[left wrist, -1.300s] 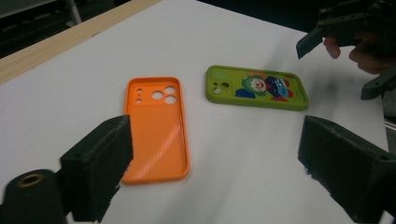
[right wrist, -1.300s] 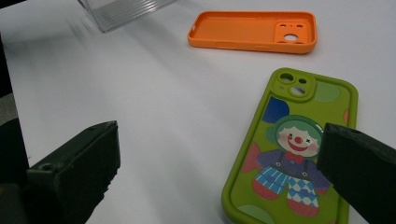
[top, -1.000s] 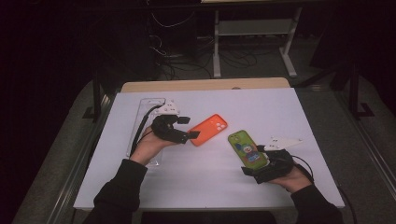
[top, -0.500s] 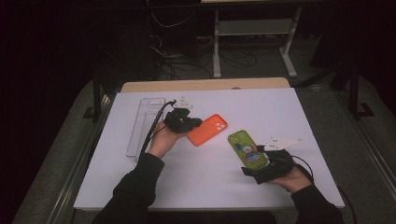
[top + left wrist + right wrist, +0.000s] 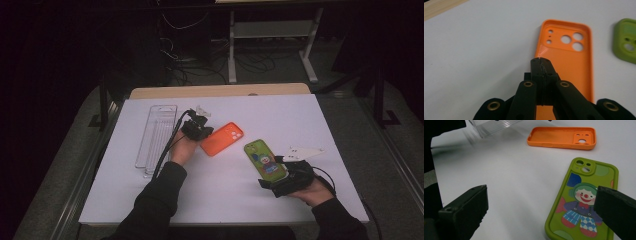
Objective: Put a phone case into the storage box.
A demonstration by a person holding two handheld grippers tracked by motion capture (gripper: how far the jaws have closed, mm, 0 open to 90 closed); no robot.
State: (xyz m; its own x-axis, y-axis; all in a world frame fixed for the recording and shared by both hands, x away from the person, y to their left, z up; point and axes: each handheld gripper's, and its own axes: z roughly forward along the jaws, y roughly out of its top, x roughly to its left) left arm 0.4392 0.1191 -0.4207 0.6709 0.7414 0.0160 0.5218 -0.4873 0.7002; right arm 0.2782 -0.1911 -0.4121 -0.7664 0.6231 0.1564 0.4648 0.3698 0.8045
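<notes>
The orange phone case (image 5: 571,57) lies open side up near the middle of the white desk (image 5: 320,115). The left gripper (image 5: 541,60) has just closed; its fingers (image 5: 536,68) are pressed together over the case's left rim, whether pinching it I cannot tell. The right gripper (image 5: 541,202) stands spread, the green clown case (image 5: 584,200) between its 2 fingers.

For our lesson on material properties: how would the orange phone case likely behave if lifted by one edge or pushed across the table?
The orange phone case is an empty, thin-walled shell, so it is probably light and may flex when pinched by one wall. Lying flat, open side up, it should slide rather than roll or tip. Its smooth finish could slip between the left gripper's fingers.
</notes>
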